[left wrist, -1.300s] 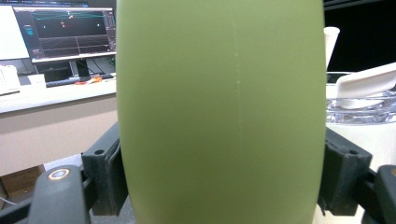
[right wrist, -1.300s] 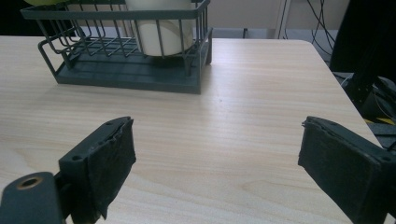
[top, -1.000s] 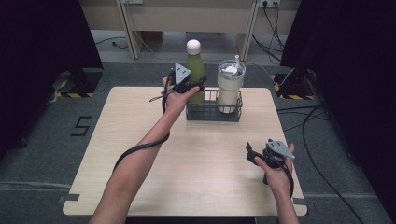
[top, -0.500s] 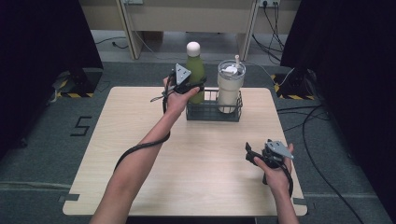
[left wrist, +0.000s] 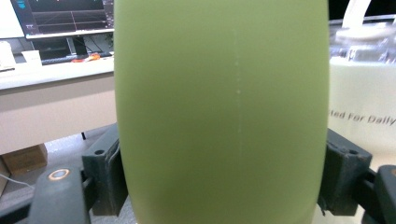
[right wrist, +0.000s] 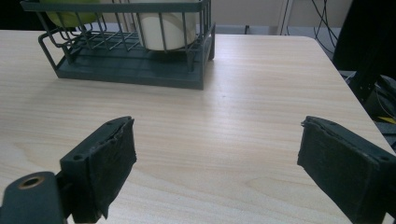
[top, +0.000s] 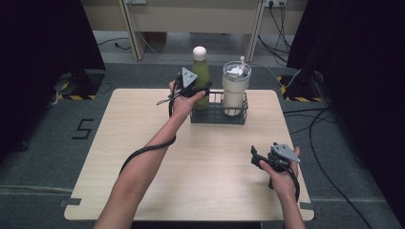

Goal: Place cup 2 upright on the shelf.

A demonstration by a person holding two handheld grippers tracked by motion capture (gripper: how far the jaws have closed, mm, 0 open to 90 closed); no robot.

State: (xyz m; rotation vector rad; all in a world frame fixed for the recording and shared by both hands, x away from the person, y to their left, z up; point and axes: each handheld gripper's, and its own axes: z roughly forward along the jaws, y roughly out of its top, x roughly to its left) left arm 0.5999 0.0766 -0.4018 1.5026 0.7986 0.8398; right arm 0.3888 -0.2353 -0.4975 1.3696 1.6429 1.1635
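While the left gripper (top: 195, 89) clamps its jaws on the bottle (top: 200, 76), that bottle stands upright in the left end of the wire basket (top: 218, 116) at the table's (top: 143, 167) far edge. It is smooth, matte green with a round white cap. The right gripper (top: 258, 157) hovers open, holding nothing.

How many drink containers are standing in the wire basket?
2. The green bottle stands at the left end of the wire basket, held by the left gripper; the cream tumbler stands at the right end.
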